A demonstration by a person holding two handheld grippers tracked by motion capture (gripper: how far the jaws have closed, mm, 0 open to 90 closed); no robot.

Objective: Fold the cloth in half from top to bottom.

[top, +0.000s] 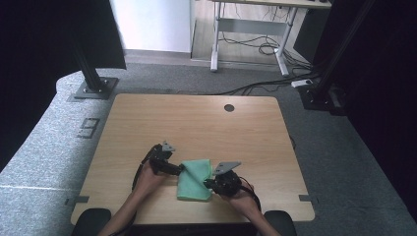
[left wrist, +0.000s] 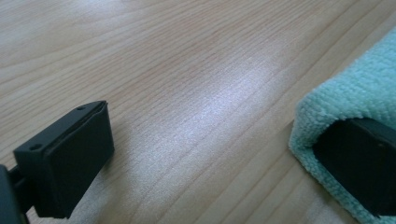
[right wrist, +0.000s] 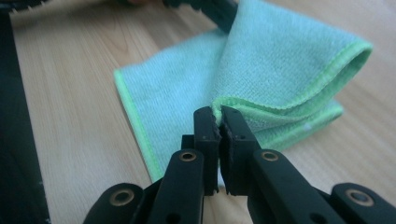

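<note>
Right gripper (right wrist: 219,122) pinches the fuzzy green cloth's (right wrist: 280,65) stitched hem; left gripper's (left wrist: 224,154) fingers gape wide on grained wood.

A green cloth (top: 193,179) of soft, nubby fabric with a brighter stitched hem lies on the near middle of the wooden table. Its lower layer lies flat on the wood, while an upper layer is lifted and folded over it in a loose loop, probably not creased flat.
</note>
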